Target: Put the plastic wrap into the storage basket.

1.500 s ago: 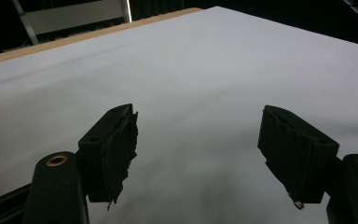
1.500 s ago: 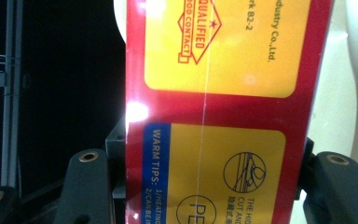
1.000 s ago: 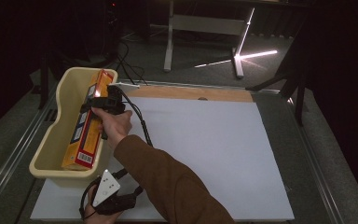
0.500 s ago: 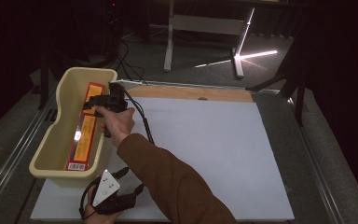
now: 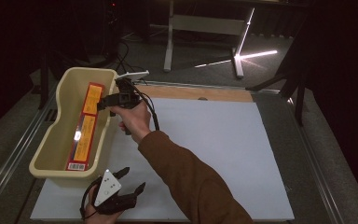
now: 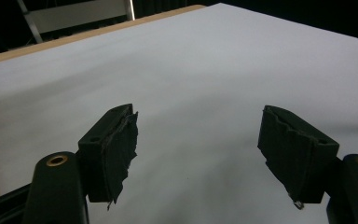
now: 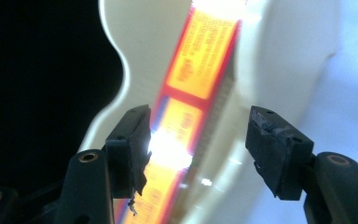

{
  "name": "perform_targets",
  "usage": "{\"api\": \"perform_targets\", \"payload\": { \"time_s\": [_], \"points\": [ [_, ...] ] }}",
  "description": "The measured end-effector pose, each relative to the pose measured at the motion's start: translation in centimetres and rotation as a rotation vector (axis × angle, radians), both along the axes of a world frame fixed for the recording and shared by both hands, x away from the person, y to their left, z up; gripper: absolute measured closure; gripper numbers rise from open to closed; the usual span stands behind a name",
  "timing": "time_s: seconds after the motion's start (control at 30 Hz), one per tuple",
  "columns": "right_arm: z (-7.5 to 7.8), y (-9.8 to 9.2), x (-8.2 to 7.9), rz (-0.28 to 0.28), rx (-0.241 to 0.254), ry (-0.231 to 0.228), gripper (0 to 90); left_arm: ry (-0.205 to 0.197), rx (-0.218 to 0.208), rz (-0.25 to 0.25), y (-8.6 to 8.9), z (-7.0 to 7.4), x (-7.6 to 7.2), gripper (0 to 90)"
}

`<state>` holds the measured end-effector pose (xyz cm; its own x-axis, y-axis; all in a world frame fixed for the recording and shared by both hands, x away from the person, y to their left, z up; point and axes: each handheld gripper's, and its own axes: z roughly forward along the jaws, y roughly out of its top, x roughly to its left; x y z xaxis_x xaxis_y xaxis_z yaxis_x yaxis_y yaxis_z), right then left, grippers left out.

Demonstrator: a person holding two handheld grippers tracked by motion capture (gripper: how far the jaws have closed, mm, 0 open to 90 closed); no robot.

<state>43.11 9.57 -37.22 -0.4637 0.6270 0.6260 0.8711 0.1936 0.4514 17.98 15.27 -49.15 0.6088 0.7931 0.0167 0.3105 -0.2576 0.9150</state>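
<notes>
White matte sheet (image 5: pixel 214 140), glossy box (image 5: pixel 85 126), cream tub (image 5: pixel 56 140)

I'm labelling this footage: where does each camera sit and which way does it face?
High view: above the table, looking forward and down; sleeved right arm, both grippers.
Left gripper view: rides the left gripper, facing bare white tabletop.
Right gripper view: rides the right gripper, facing the cream plastic tub and long orange-red box, shared with the high view.

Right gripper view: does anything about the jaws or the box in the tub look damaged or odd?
Yes, one small thing. The black pad covering on the right gripper is torn and frayed at the lower edge of one finger. The long red and yellow box lies flat in the cream tub, intact; a bright glare spot blurs its print.
</notes>
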Motion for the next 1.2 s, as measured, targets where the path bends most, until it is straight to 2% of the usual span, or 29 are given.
{"api": "perform_targets", "payload": {
  "time_s": [0.03, 0.07, 0.13, 0.2, 0.23, 0.3, 0.4, 0.43, 0.47, 0.5, 0.53, 0.57, 0.6, 0.63, 0.67, 0.7, 0.73, 0.77, 0.8, 0.83, 0.87, 0.9, 0.93, 0.97, 1.0, 1.03, 1.07, 1.13, 1.2],
  "points": [
    [0.0, 0.0, 0.0, 0.0, 0.0, 0.0, 39.1, 0.0, 0.0, 0.0, 0.0, 0.0, 0.0, 27.8],
    [0.0, -0.6, -0.1, 0.02, -0.032, -0.046, 39.1, 0.0, 0.002, -0.001, -0.1, 0.0, 0.0, 27.8],
    [0.0, -0.8, -0.1, 0.032, -0.038, -0.066, 39.1, 0.001, 0.004, -0.002, -0.1, 0.0, 0.0, 27.7],
    [-0.2, -1.4, -0.1, 0.061, -0.066, -0.109, 39.1, 0.0, 0.007, -0.003, -0.1, 0.0, 0.0, 27.8],
    [-0.3, -1.8, -0.3, 0.082, -0.099, -0.159, 39.1, 0.0, 0.006, -0.003, -0.1, 0.0, 0.0, 27.8],
    [-0.6, -2.5, -0.5, 0.111, -0.127, -0.194, 39.1, 0.001, 0.007, -0.003, -0.1, 0.0, 0.0, 27.7],
    [-0.9, -3.6, -0.6, 0.128, -0.121, -0.198, 38.9, 0.0, 0.007, -0.001, -0.1, 0.0, 0.0, 27.7],
    [-1.0, -4.1, -0.8, 0.137, -0.124, -0.219, 38.5, 0.0, 0.007, -0.001, -0.1, 0.0, 0.0, 27.7],
    [-1.2, -5.1, -1.0, 0.16, -0.139, -0.262, 37.2, -0.001, 0.008, 0.0, -0.1, 0.0, 0.0, 27.7],
    [-1.2, -5.1, -1.0, 0.16, -0.139, -0.262, 37.2, -0.001, 0.008, 0.0, -0.1, 0.0, 0.0, 27.7],
    [-1.4, -5.9, -1.2, 0.186, -0.14, -0.291, 35.2, -0.001, 0.011, 0.0, -0.2, 0.0, 0.0, 27.7],
    [-1.4, -5.9, -1.2, 0.186, -0.14, -0.291, 35.2, -0.001, 0.011, 0.0, -0.2, 0.0, 0.0, 27.7],
    [-1.7, -6.8, -1.5, 0.207, -0.151, -0.328, 34.3, -0.001, 0.012, 0.0, -0.2, 0.0, 0.0, 27.7],
    [-1.7, -6.8, -1.5, 0.207, -0.151, -0.328, 34.3, -0.002, 0.014, -0.001, -0.2, 0.0, 0.0, 27.7],
    [-1.8, -7.9, -1.8, 0.214, -0.165, -0.362, 33.7, -0.003, 0.016, -0.001, -0.2, 0.0, 0.0, 27.7],
    [-1.8, -7.9, -1.8, 0.214, -0.165, -0.362, 33.7, -0.003, 0.017, -0.001, -0.3, 0.0, 0.0, 27.7],
    [-2.0, -9.0, -2.2, 0.219, -0.172, -0.396, 33.1, -0.003, 0.017, -0.001, -0.3, 0.0, 0.0, 27.7],
    [-2.0, -9.0, -2.2, 0.219, -0.172, -0.396, 33.1, -0.003, 0.017, -0.001, -0.3, 0.0, 0.0, 27.8],
    [-2.2, -10.1, -2.8, 0.219, -0.21, -0.444, 32.7, -0.003, 0.017, -0.001, -0.3, 0.0, 0.0, 27.7],
    [-2.2, -10.1, -2.8, 0.219, -0.21, -0.444, 32.7, -0.003, 0.019, -0.001, -0.3, 0.0, 0.0, 27.7],
    [-2.5, -11.2, -3.5, 0.221, -0.251, -0.489, 32.5, -0.002, 0.016, -0.001, -0.3, 0.0, 0.0, 27.7],
    [-2.5, -11.2, -3.5, 0.221, -0.251, -0.489, 32.5, -0.002, 0.016, -0.001, -0.3, 0.0, 0.0, 27.7],
    [-2.9, -12.3, -4.1, 0.226, -0.271, -0.528, 32.1, -0.002, 0.018, 0.001, -0.3, 0.0, 0.0, 27.7],
    [-2.9, -12.3, -4.1, 0.226, -0.271, -0.528, 32.1, -0.002, 0.018, 0.001, -0.3, 0.0, 0.0, 27.7],
    [-3.2, -13.6, -4.8, 0.231, -0.283, -0.555, 32.0, -0.004, 0.022, 0.005, -0.3, 0.0, 0.0, 27.7],
    [-3.2, -13.6, -4.8, 0.231, -0.283, -0.555, 32.0, -0.004, 0.022, 0.005, -0.3, 0.0, 0.0, 27.7],
    [-3.7, -14.9, -5.4, 0.221, -0.273, -0.569, 31.6, -0.004, 0.024, 0.008, -0.2, 0.0, 0.0, 27.7],
    [-3.9, -15.4, -5.6, 0.224, -0.264, -0.571, 31.2, -0.004, 0.022, 0.013, -0.2, 0.0, 0.0, 27.7],
    [-4.6, -17.7, -6.6, 0.211, -0.244, -0.592, 30.5, -0.002, 0.022, 0.018, -0.1, 0.0, 0.1, 27.7]
  ]
}}
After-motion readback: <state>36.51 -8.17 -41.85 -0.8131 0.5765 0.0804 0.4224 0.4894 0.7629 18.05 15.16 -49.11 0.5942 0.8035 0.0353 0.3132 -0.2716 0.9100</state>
